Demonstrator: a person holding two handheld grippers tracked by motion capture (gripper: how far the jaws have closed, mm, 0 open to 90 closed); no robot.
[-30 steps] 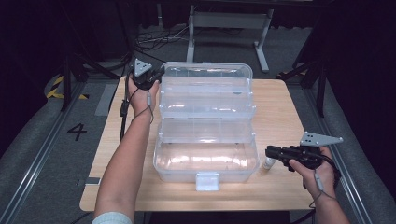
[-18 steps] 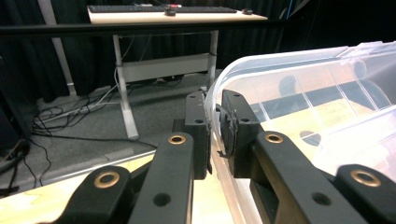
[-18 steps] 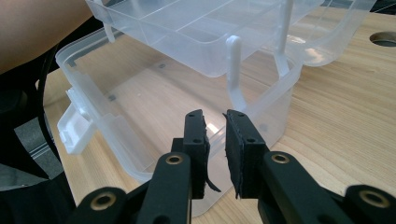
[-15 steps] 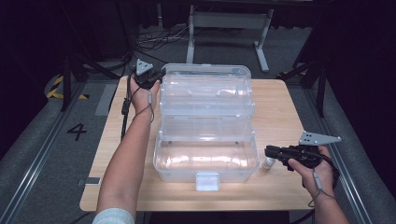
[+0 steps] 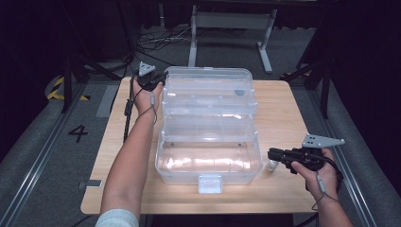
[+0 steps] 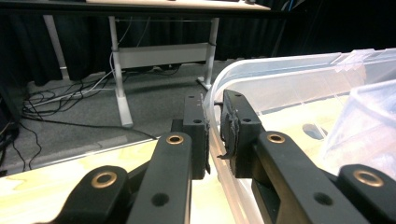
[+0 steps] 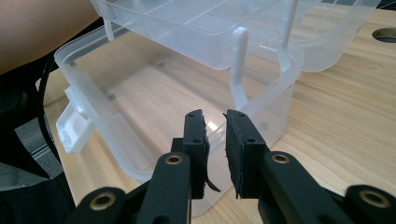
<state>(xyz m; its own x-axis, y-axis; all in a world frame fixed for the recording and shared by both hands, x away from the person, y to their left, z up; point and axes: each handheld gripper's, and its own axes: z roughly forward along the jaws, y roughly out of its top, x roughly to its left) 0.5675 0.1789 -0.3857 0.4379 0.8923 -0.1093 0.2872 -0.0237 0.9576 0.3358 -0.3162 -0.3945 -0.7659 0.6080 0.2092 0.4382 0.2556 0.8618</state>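
Observation:
A clear plastic toolbox stands open on the wooden table (image 5: 283, 109). Its lid (image 5: 208, 87) is folded back at the far side, its tray (image 5: 208, 125) sits in the middle, and its deep base (image 5: 208, 161) is nearest me. At the lid's far left corner my left gripper (image 5: 158, 78) is shut on the rim. That thin rim (image 6: 211, 116) runs between the pads of the left gripper (image 6: 214, 105). My right gripper (image 5: 270, 153) hovers just right of the base with a narrow gap and nothing in it. In its own view the right gripper (image 7: 215, 116) points at the base's wall (image 7: 275, 102).
A small white bottle (image 5: 270, 165) stands on the table beside the base, right under the right gripper's tips. The box's latch (image 5: 210, 183) hangs at the front edge. Bare wood lies right of the box. Cables and a desk frame (image 5: 227, 21) sit on the floor beyond.
My left hand has sunk a little with the lid's corner in its jaws. The right gripper has stayed where it was.

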